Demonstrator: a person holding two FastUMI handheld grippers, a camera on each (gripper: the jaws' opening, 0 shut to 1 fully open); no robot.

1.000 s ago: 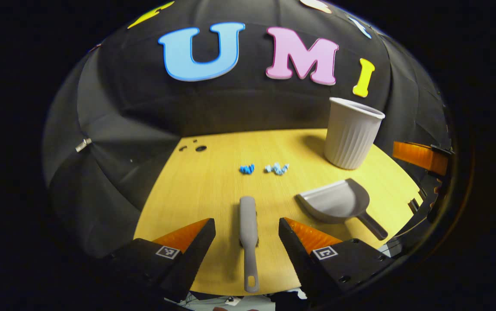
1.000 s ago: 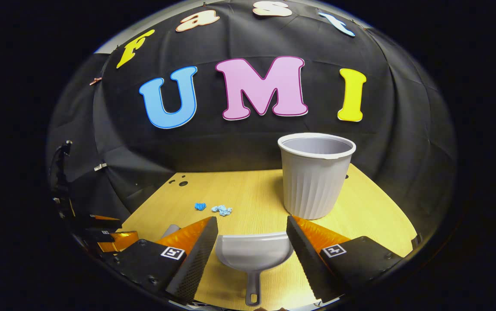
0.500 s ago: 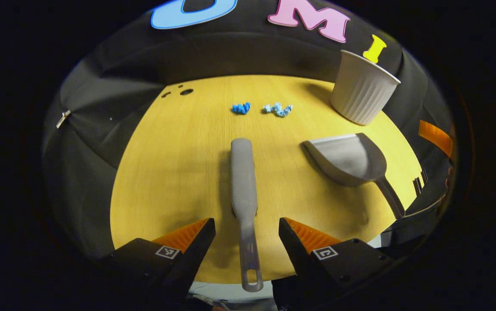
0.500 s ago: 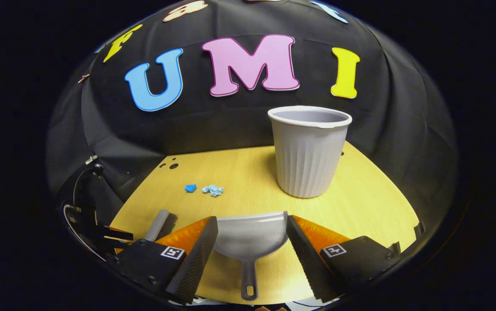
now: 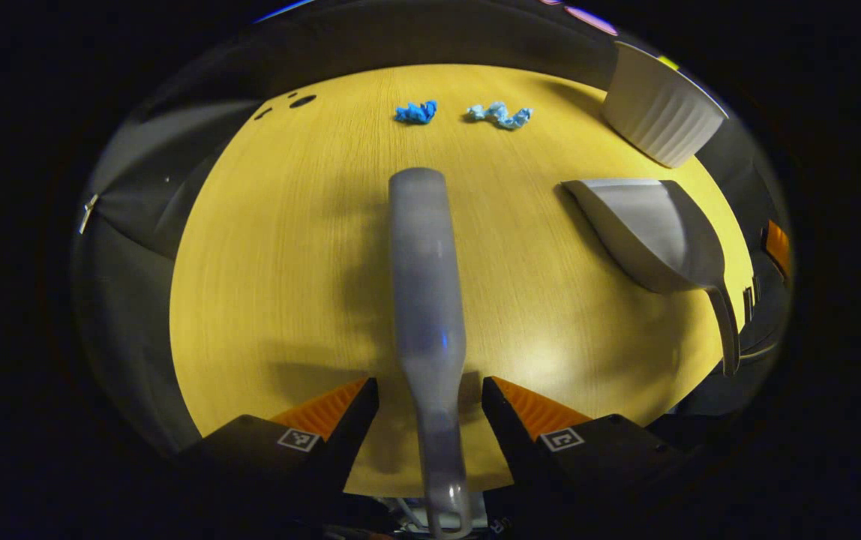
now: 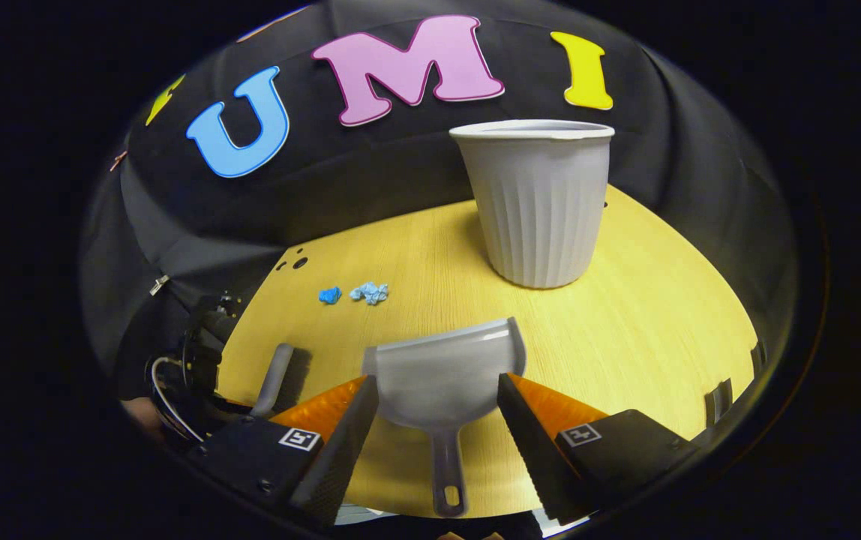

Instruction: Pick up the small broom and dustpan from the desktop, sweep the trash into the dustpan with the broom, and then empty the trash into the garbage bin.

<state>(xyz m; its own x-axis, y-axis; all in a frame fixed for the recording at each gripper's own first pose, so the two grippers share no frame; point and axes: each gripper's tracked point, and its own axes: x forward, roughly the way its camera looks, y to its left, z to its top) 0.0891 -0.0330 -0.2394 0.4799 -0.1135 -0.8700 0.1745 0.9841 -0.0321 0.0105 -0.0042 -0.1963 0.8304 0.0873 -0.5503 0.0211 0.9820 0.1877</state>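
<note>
A grey small broom (image 5: 424, 292) lies lengthwise on the wooden desktop (image 5: 288, 247), its thin handle running between the fingers of my open left gripper (image 5: 430, 397), which do not press on it. The grey dustpan (image 5: 652, 229) lies to its right. In the right gripper view the dustpan (image 6: 442, 375) sits just ahead, its handle between the fingers of my open right gripper (image 6: 438, 394); the broom (image 6: 274, 375) shows at lower left. Two blue crumpled paper scraps (image 5: 419, 112) (image 5: 500, 114) lie beyond the broom, the scraps (image 6: 355, 293) left of the bin.
A white ribbed garbage bin (image 6: 538, 202) stands upright at the back right of the desktop (image 6: 648, 330), the bin (image 5: 659, 112) at upper right in the left gripper view. Small holes (image 5: 301, 100) mark the desktop's far left corner. The left gripper's body and cable (image 6: 190, 367) show at lower left.
Both grippers have lowered and tilted down toward the desk. The left one moved forward over the broom's handle; the right one drew closer over the dustpan's handle. Nothing has been gripped.
</note>
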